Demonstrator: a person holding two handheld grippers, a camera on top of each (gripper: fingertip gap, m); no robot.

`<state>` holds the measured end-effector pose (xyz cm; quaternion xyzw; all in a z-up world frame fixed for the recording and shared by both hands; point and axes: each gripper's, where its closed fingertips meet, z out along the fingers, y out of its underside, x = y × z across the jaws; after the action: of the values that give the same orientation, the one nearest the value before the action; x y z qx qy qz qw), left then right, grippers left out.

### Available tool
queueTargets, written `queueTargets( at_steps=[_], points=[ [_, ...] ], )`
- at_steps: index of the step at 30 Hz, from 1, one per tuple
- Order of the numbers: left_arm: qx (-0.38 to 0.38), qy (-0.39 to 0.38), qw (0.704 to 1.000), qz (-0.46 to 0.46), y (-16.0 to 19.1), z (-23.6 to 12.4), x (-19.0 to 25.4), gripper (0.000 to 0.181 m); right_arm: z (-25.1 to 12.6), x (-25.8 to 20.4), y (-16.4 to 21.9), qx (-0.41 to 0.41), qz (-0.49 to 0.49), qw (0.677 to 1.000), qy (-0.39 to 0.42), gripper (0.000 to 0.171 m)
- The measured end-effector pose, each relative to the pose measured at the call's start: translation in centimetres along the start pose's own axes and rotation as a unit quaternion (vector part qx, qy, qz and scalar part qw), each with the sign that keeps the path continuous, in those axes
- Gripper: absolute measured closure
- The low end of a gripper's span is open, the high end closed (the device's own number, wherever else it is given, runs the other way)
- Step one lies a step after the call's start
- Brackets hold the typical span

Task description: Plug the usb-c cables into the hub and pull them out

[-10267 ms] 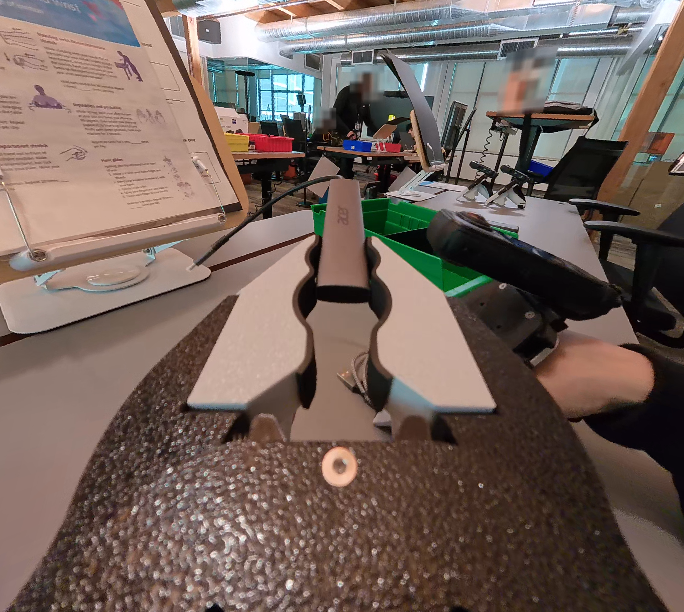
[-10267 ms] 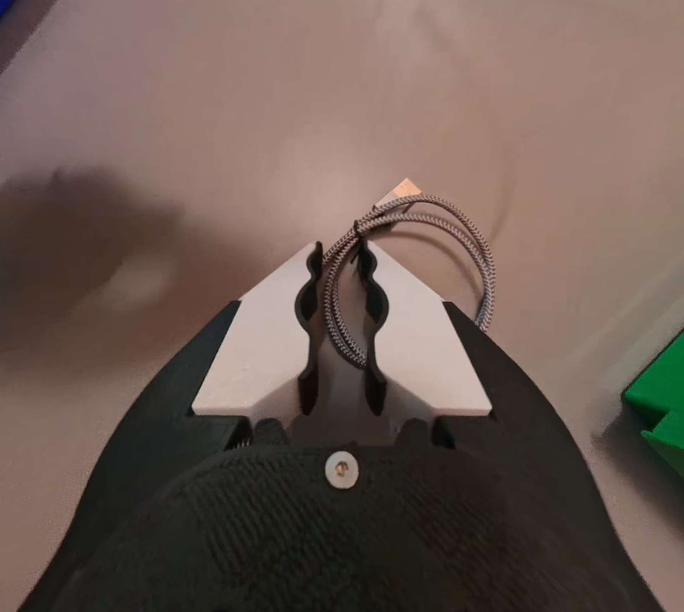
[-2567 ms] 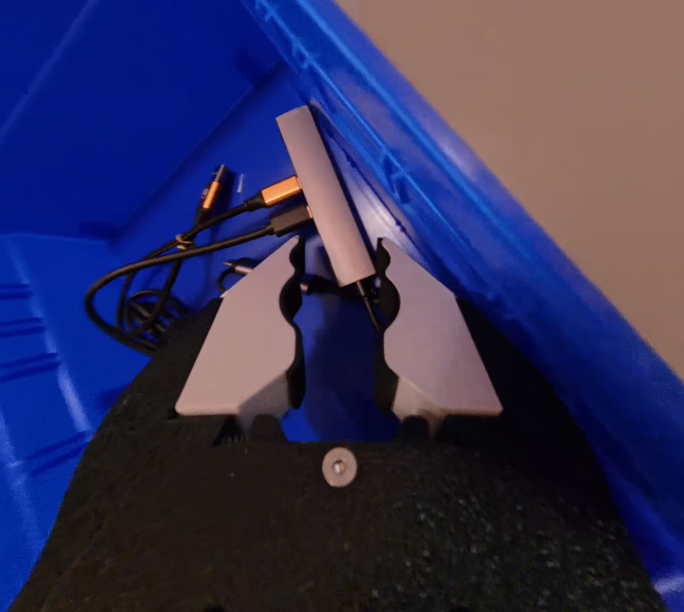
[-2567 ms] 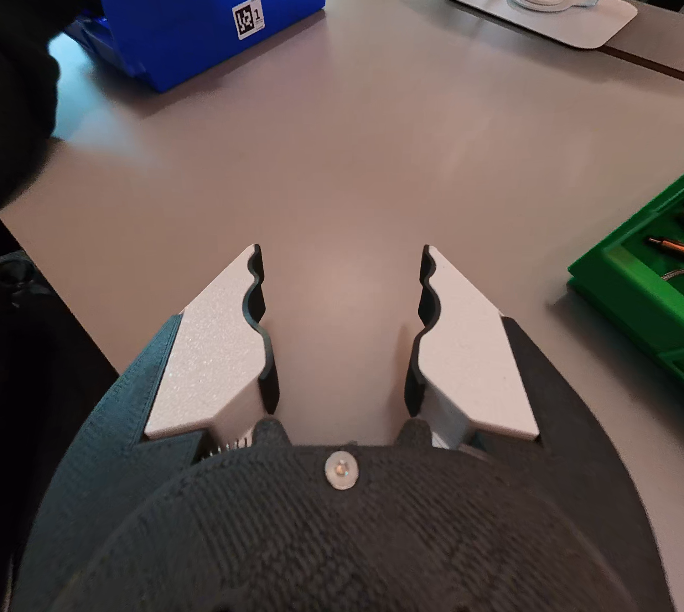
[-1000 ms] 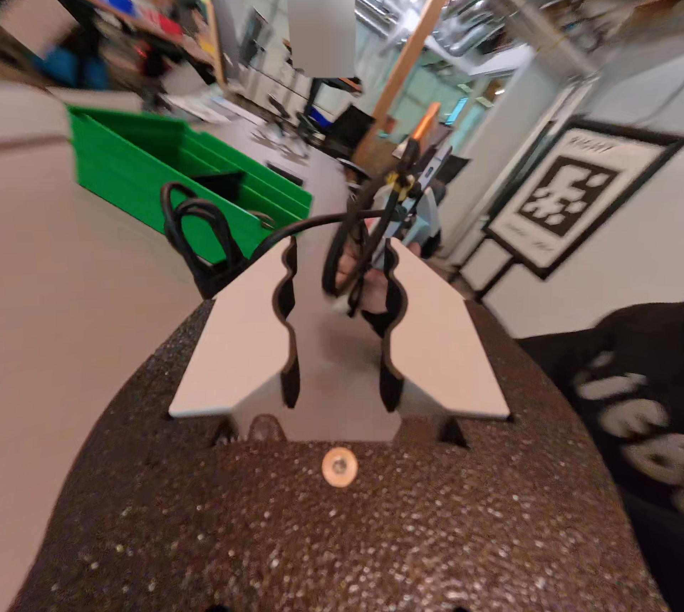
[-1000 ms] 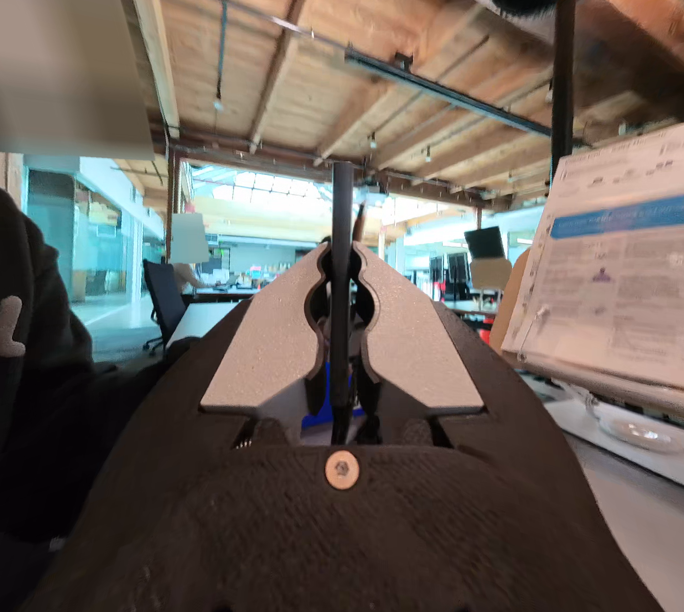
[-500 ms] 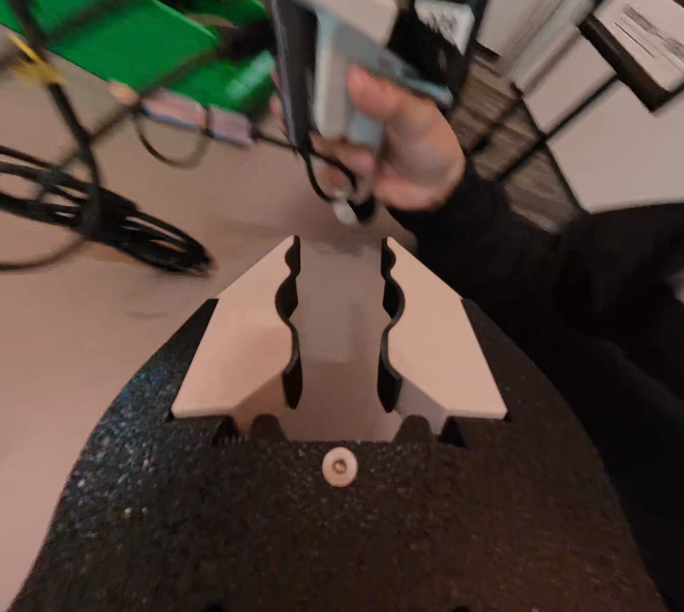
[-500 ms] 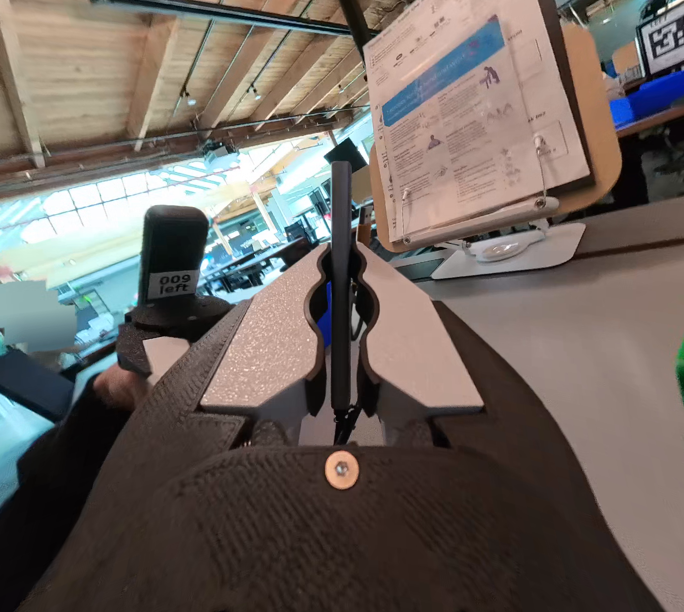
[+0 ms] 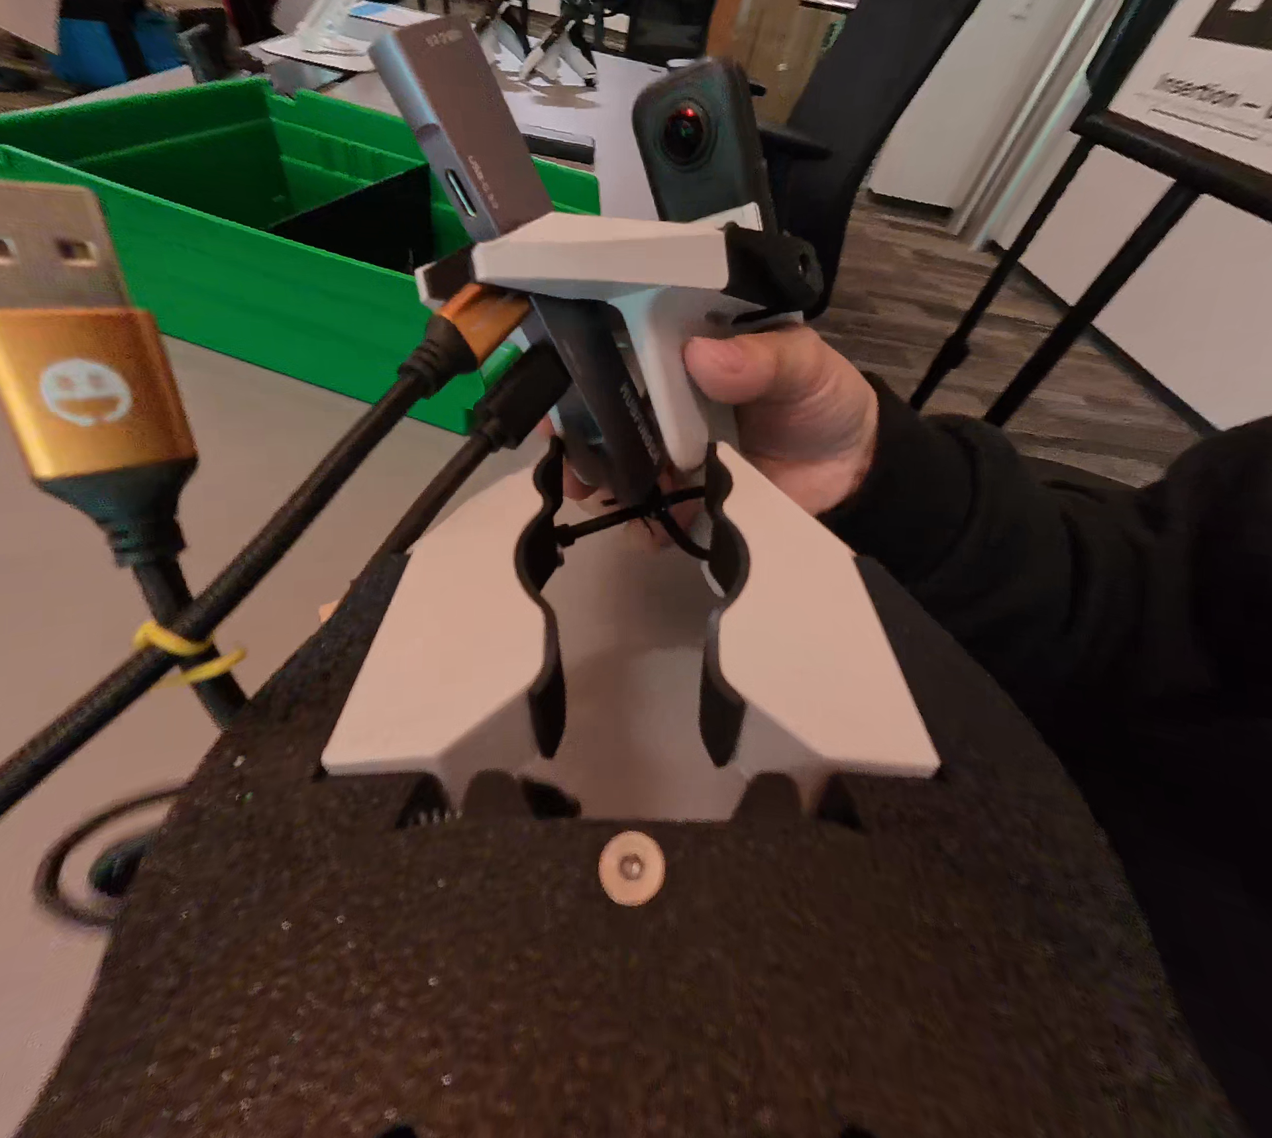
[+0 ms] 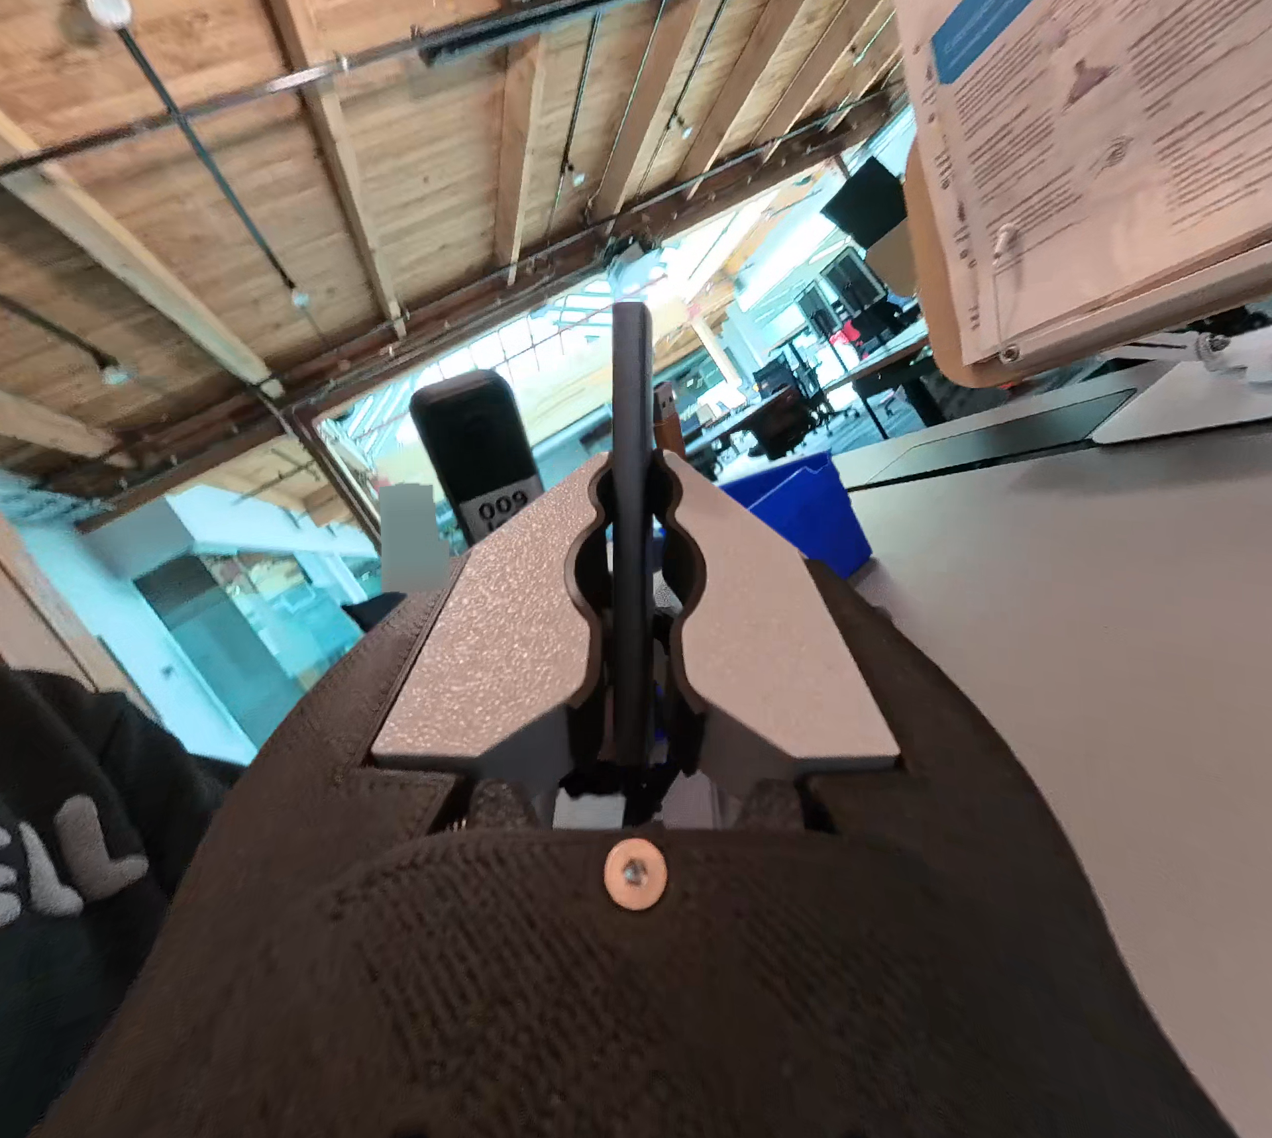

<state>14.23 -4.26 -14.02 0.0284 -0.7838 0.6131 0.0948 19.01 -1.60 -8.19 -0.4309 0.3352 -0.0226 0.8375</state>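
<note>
One grey hub [image 9: 475, 141] stood tilted above the table [image 9: 289, 472], pinched edge-on by the right tongs [image 10: 632, 485], w/ one hand [image 9: 778, 410] on the grip. Two braided cables ran into its side: one w/ an orange plug [image 9: 482, 313], one w/ a black plug [image 9: 523, 393]. A third, loose orange USB-A plug [image 9: 76, 348] hung at left. The left tongs [image 9: 633, 485] were spread, holding nothing, just below the hub. One green bin [image 9: 227, 279] sat behind.
</note>
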Motion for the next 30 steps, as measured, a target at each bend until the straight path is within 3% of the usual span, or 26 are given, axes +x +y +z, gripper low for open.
queueTargets(
  at_steps=[5, 12, 16, 19, 30],
  points=[
    [0.001, 0.047, 0.999, -0.018, 0.2, -0.4, 1.1, 0.143, -0.1, -1.3, 1.0, -0.06, -0.042, 0.997, -0.013, 0.161],
    [0.009, 0.107, 0.991, -0.077, 0.3, -0.9, 2.1, 0.14, -0.3, -1.6, 1.5, -0.083, -0.017, 0.996, -0.012, 0.161],
    [0.003, 0.148, 0.986, -0.075, 0.5, -1.7, 3.2, 0.151, -0.6, -1.6, 1.1, -0.083, -0.014, 0.996, -0.011, 0.163],
    [0.015, 0.135, 0.987, -0.083, 0.0, -1.4, 2.9, 0.161, -0.7, -1.6, 0.8, -0.074, -0.007, 0.997, -0.008, 0.164],
    [0.011, 0.027, 0.998, -0.057, 0.1, 0.3, 0.3, 0.161, -0.5, 0.0, 0.0, -0.03, 0.002, 0.999, 0.038, 0.164]
  ],
)
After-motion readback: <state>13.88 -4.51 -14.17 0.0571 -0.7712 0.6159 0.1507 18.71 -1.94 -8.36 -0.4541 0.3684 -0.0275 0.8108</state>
